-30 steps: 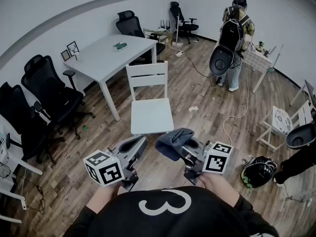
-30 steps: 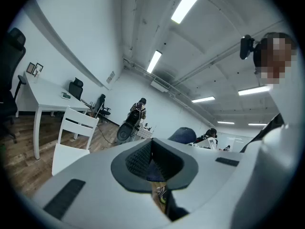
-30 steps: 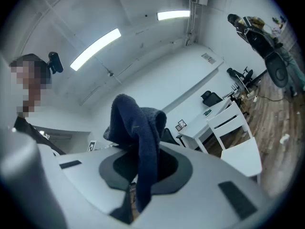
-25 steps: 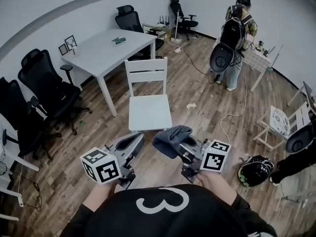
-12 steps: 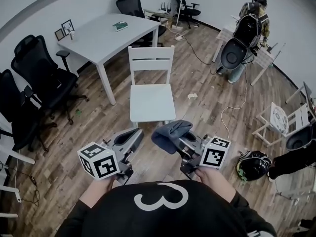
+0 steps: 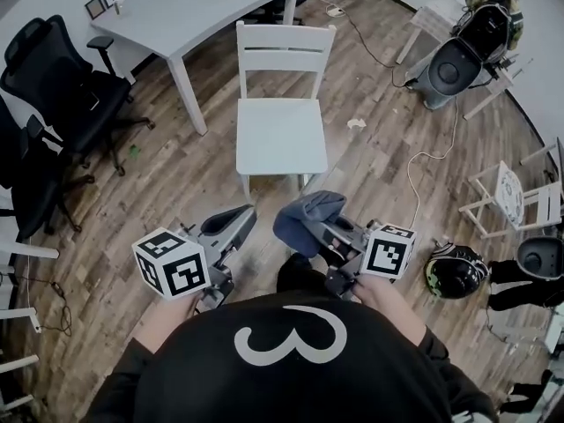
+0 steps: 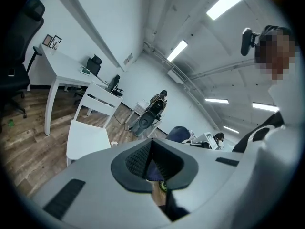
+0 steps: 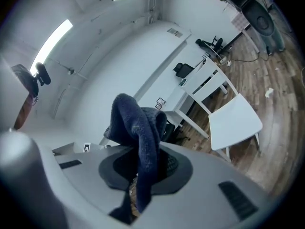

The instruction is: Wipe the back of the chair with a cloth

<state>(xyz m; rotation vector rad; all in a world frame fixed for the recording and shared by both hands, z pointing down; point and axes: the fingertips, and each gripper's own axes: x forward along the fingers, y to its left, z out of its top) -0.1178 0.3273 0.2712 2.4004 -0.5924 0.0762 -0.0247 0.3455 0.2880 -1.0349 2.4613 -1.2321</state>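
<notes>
The dark blue cloth is bunched up and pinched in the right gripper, its folds rising above the jaws and a tail hanging below them. The left gripper is pressed together on nothing, just beside the right. The white chair stands ahead of both on the wood floor, its slatted back on the far side, near the white counter.

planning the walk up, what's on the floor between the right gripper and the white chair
Nothing. In the head view, only bare wooden floor separates the right gripper, shut on the cloth, from the white chair.
</notes>
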